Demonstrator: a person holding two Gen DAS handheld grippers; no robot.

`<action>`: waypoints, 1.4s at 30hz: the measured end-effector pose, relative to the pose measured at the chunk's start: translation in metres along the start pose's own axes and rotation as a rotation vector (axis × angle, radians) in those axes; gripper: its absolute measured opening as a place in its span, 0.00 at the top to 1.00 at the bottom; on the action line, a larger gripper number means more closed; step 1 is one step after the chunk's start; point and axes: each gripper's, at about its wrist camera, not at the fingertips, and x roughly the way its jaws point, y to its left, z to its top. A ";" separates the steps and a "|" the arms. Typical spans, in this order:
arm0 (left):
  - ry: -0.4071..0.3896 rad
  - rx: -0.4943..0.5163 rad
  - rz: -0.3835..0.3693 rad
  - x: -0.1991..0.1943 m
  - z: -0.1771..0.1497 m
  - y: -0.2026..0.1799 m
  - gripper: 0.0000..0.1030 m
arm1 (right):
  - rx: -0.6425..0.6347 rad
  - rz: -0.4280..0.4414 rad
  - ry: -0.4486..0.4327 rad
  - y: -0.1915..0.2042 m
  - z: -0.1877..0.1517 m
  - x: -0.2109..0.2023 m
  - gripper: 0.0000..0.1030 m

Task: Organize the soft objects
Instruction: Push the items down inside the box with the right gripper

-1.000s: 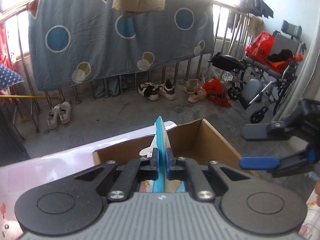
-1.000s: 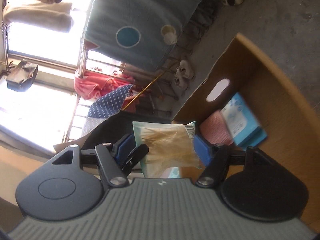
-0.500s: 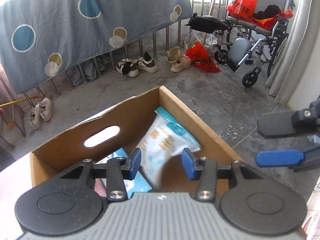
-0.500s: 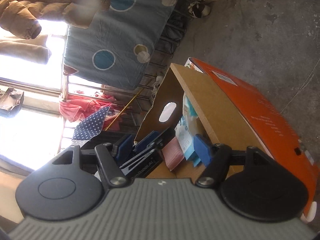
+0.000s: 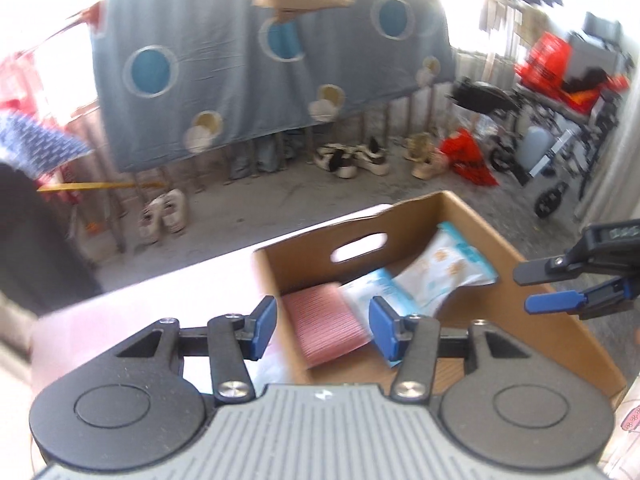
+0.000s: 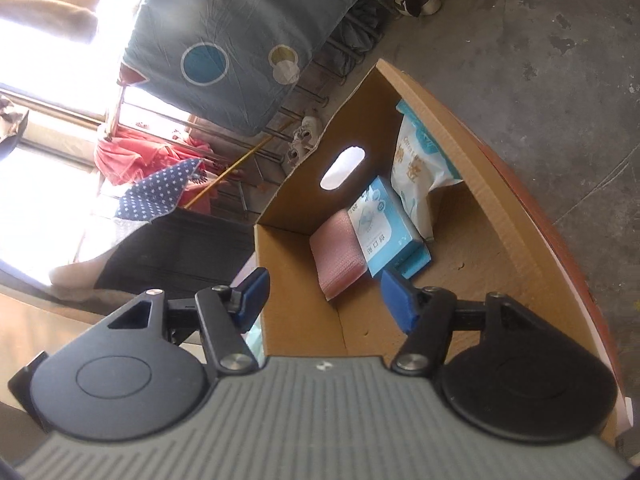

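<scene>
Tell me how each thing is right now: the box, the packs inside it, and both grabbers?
Cardboard box: open on top.
Pink pack: lying inside the box.
Blue pack: inside, resting against the pink one.
White pouch: leaning on the box's wall.
Left gripper: open, empty.
Right gripper: open, empty.

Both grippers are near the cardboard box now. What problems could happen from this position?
1. The white pouch leans tilted against the cardboard box wall; it may slump onto the blue pack.
2. The left gripper and right gripper, both open and empty, hover close together and could collide.
</scene>
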 end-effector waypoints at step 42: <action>0.061 -0.314 0.200 -0.059 -0.209 0.150 0.32 | -0.334 -0.548 -0.224 0.028 0.043 0.148 0.64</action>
